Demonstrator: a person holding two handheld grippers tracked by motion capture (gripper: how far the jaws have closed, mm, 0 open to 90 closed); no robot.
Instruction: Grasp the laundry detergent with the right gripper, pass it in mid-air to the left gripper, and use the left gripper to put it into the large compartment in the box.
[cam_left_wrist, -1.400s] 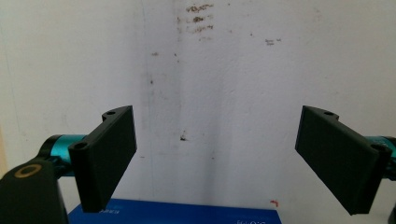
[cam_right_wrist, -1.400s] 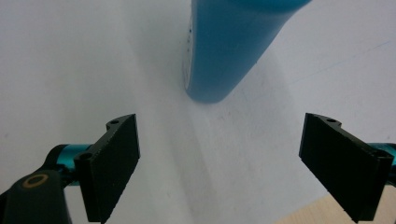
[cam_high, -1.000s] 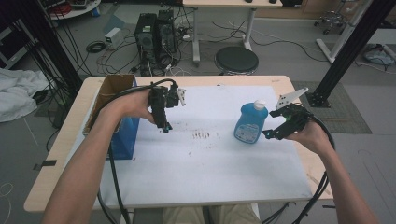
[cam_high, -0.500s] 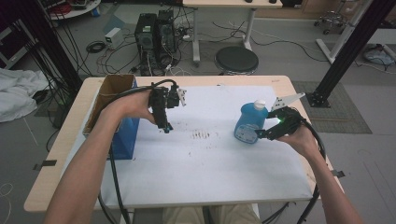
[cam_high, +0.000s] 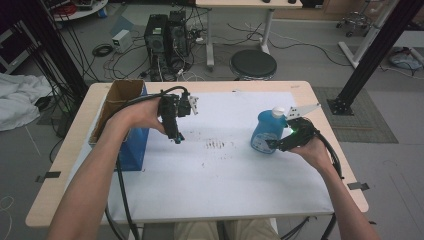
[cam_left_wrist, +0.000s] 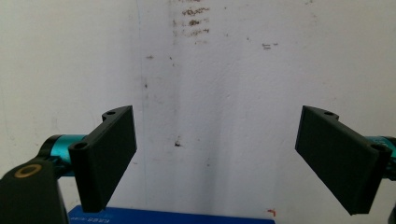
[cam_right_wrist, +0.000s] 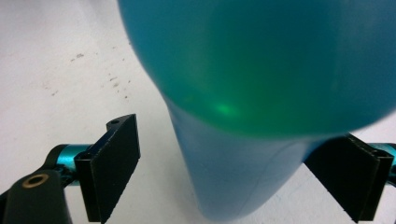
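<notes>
The blue bottle (cam_high: 264, 133) stands upright on the white sheet (cam_high: 220, 170) at the right side of the counter (cam_high: 320, 107), its long axis vertical and its white cap (cam_high: 278, 112) on top, pointing up. The right hand-held gripper (cam_high: 274, 145) is at the bottle's lower right side, low by its base. In the right gripper view the bottle (cam_right_wrist: 243, 158) fills the space between the jaws, which stand wide apart on either side of its lower body; a gap of white sheet shows between the left jaw and the bottle, and whether the right jaw touches it cannot be told. The left hand-held gripper (cam_high: 176, 139) hangs above the sheet left of the middle, pointing down, well apart from the bottle. In the left gripper view its jaws (cam_left_wrist: 215, 158) are spread wide with nothing between them, over scuffed sheet. A blue box (cam_high: 131, 145) stands at the counter's left edge, beside the left forearm.
</notes>
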